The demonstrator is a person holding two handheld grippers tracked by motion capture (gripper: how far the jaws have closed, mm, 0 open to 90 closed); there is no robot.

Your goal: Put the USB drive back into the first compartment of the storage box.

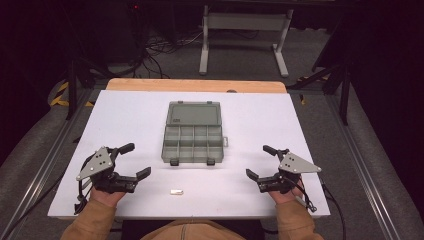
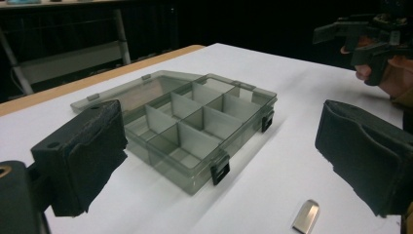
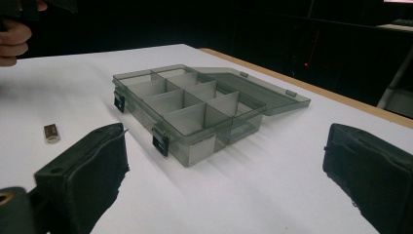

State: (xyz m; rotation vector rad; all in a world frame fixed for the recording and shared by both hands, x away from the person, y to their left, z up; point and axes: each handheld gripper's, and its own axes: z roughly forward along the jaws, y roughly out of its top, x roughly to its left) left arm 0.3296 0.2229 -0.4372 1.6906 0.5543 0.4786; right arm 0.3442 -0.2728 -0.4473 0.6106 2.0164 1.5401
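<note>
Smoky grey, half-transparent plastic is the material of the flat organiser box with an open lid (image 1: 193, 132), and in the high view it lies on the white table top (image 1: 300, 125) ahead of both tools and between them. The left gripper (image 1: 131, 160) and the right gripper (image 1: 259, 161) both stand with jaws wide apart and hold nothing. The small silver metal piece, short and flat (image 1: 176, 191), lies on the near side, between the two grippers and somewhat closer to the left one; it is apart from the box.

In the left gripper view the box (image 2: 195, 126) sits just ahead between the jaws, with thin dividers and two dark latches on its front wall. The metal piece (image 2: 306, 215) is low and close to the right-side jaw. I judge it is light, stiff and rather slippery, because the surface is smooth and shiny. It is thin, so a hold across its two long edges seems best, with the pads low to the table.

In the right gripper view the box (image 3: 195, 109) is ahead and slightly to the left, its lid laid back flat. The metal piece (image 3: 50, 132) is far to the left. The compartments look empty. The box itself seems light and could slide if it is pushed.
</note>
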